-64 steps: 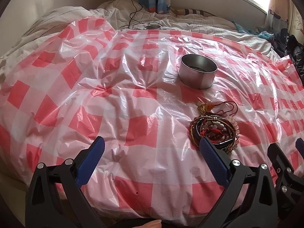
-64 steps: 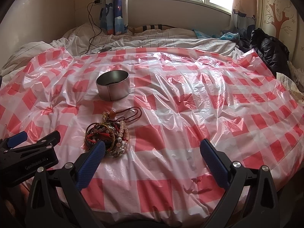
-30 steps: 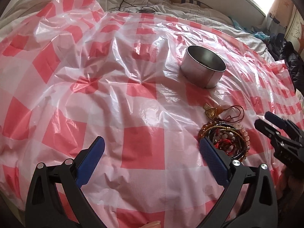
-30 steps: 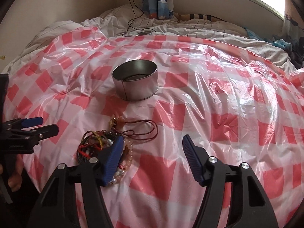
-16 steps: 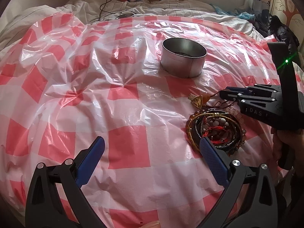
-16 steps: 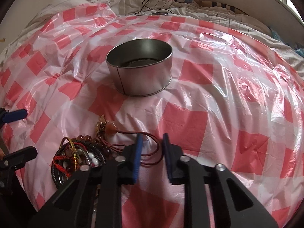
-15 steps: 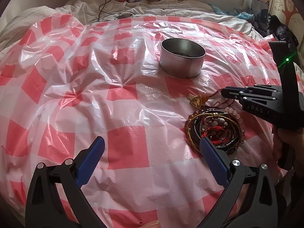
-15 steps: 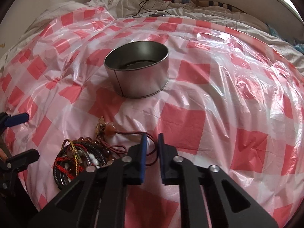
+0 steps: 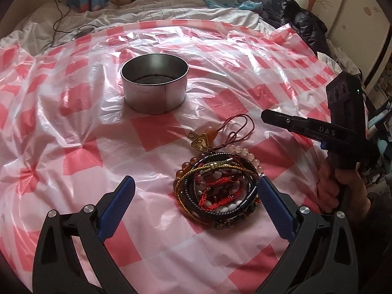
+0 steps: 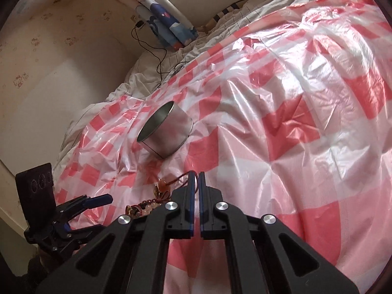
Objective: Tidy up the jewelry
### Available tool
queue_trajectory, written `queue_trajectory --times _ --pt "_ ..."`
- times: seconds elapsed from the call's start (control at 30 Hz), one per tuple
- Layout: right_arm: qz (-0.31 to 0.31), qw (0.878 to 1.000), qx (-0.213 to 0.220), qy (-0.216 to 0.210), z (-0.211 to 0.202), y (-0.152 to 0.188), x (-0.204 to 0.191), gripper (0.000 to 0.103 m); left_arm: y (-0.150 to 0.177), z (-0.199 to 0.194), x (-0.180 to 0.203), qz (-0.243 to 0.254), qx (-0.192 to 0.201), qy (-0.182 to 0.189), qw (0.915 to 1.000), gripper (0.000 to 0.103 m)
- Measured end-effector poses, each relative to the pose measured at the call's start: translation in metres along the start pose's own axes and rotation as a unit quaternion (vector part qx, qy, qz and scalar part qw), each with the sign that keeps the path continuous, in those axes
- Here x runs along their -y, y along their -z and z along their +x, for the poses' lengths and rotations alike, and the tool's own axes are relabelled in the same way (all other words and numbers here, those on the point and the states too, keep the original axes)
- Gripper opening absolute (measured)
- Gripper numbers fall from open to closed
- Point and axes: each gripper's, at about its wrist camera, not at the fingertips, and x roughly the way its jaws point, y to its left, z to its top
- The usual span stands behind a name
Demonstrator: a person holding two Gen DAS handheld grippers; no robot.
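A round metal tin (image 9: 154, 85) stands open on the red-checked plastic sheet (image 9: 73, 134). In front of it lies a gold triangle pendant (image 9: 202, 143) on a red cord (image 9: 238, 125). A pile of bracelets (image 9: 218, 191) lies nearer still. My left gripper (image 9: 196, 180) is open, its right finger beside the pile. My right gripper (image 9: 263, 117) comes in from the right, shut, its tip just right of the cord loop. In the right wrist view the right gripper (image 10: 195, 173) shows closed pads. The cord (image 10: 181, 177) lies at their left and the tin (image 10: 169, 134) beyond. I see no cord between the pads.
The sheet covers a bed with white bedding (image 9: 183, 12) and a black cable (image 9: 58, 24) at the back. Dark clothes (image 9: 303, 27) are heaped at the right edge. A person's hand (image 9: 343, 183) holds the right gripper's handle. A wall (image 10: 61, 61) rises left of the bed.
My right gripper closed from wide open, dropped toward the pendant cord and rolled. My left gripper swung round, so the tin and bracelets now sit closer and more central.
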Motion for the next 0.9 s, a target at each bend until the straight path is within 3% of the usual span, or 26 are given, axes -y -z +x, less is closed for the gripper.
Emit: queue_trajectory --times 0.07,0.1,0.13,0.17,0.2,0.33,0.4,0.53,0.67,0.77,0.9 --pt "-0.010 1.000 0.000 -0.003 0.001 -0.003 -0.004 0.004 0.000 0.006 -0.003 -0.007 -0.005 0.012 0.9999 0.097" --pt "-0.016 1.000 -0.003 -0.003 0.003 -0.004 -0.006 0.011 -0.001 0.008 -0.005 -0.012 -0.006 0.016 0.9998 0.097" --pt "-0.020 1.000 -0.005 0.001 0.005 -0.003 -0.008 0.022 -0.001 0.008 -0.007 -0.016 -0.005 0.018 0.9997 0.096" --pt "-0.022 1.000 -0.004 0.004 0.004 -0.005 -0.006 0.046 -0.001 0.009 -0.008 -0.019 -0.003 0.026 0.9995 0.096" --pt "-0.027 1.000 0.001 0.006 0.004 -0.005 -0.007 0.050 -0.001 0.009 -0.009 -0.020 0.000 0.030 0.9994 0.094" --pt "-0.028 1.000 0.004 0.005 0.003 -0.003 -0.005 0.050 0.001 0.009 -0.012 -0.027 0.000 0.038 0.9989 0.070" --pt "-0.025 1.000 0.004 0.004 0.004 -0.003 -0.003 0.051 0.005 0.011 -0.017 -0.037 -0.008 0.058 0.9976 0.045" --pt "-0.023 1.000 0.005 0.003 0.004 -0.003 -0.001 0.053 0.008 0.007 -0.021 -0.051 -0.004 0.069 0.9963 0.020" --pt "-0.023 1.000 0.004 0.003 0.004 -0.003 -0.001 0.054 0.010 -0.005 -0.026 -0.063 0.022 0.099 0.9928 0.016" --pt "-0.025 1.000 0.003 0.005 0.004 -0.002 -0.001 0.055 0.010 -0.009 -0.025 -0.060 0.029 0.103 0.9925 0.002" --pt "-0.026 1.000 0.002 0.007 0.005 -0.001 -0.002 0.056 0.010 -0.007 -0.025 -0.061 0.026 0.100 0.9928 0.001"
